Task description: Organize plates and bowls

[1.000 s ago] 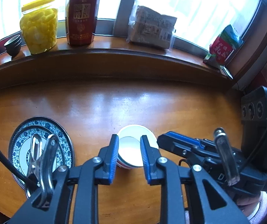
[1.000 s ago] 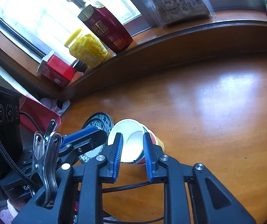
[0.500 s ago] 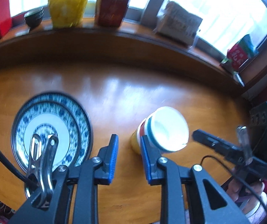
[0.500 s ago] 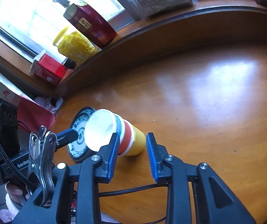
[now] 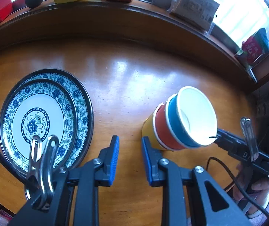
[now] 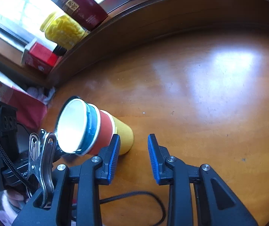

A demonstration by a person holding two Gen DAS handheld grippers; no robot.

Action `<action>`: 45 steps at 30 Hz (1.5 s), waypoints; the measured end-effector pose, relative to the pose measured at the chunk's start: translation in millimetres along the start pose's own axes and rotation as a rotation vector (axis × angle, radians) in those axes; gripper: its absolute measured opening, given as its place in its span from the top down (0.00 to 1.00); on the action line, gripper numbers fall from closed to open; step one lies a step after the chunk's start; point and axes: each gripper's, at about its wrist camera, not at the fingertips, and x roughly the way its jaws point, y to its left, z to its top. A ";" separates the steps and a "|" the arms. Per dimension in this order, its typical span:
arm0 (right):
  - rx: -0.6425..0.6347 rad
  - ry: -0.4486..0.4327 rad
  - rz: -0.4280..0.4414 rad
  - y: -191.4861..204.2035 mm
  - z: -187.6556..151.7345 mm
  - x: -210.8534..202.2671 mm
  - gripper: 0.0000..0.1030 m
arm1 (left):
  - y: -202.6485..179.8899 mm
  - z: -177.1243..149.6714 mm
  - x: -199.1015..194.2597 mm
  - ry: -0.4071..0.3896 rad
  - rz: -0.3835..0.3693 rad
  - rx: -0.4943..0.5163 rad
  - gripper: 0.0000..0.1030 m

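Two stacks matter on the wooden table (image 5: 134,79). Its top is broad, glossy and slick, so anything I nudge is likely to slide rather than stay put.

The biggest pieces are the blue-and-white plates, a smaller plate (image 5: 36,120) nested in a larger plate (image 5: 86,101) at the left of my left wrist view. They look like glazed ceramic, round, hard and heavy, with dark rims. The upper plate could skate on the lower one if I catch its edge carelessly.

Next is the cup stack (image 5: 174,124). A blue cup (image 5: 177,126) sits inside a red cup (image 5: 162,130), which sits inside a yellow cup (image 5: 149,131) with its base on the table. All three are thin, light, tapered paper with rolled white lips. This is my main worry. The stack is tall and narrow-footed, so a sideways knock from either tool would probably topple or roll it. A hard squeeze would crumple the wall.

My left gripper (image 5: 128,139) has its jaws only narrowly apart over bare wood and holds nothing. One ribbed blue pad sits just beside the yellow base.

My right gripper (image 6: 132,137) is parted wider and also empty, with one finger alongside the cups. I cannot tell whether it touches them.
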 end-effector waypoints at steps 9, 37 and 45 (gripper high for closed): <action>-0.147 0.044 -0.067 5.1 -1.1 20.9 0.69 | -5.4 4.5 16.4 0.002 0.006 -0.020 0.77; 0.216 0.161 0.411 -30.0 25.0 0.7 0.58 | 21.3 -27.1 -37.2 -0.111 -0.257 -0.289 0.64; 0.115 0.169 0.317 -10.6 30.8 2.9 0.57 | 4.7 -2.1 -39.3 -0.113 -0.207 -0.262 0.56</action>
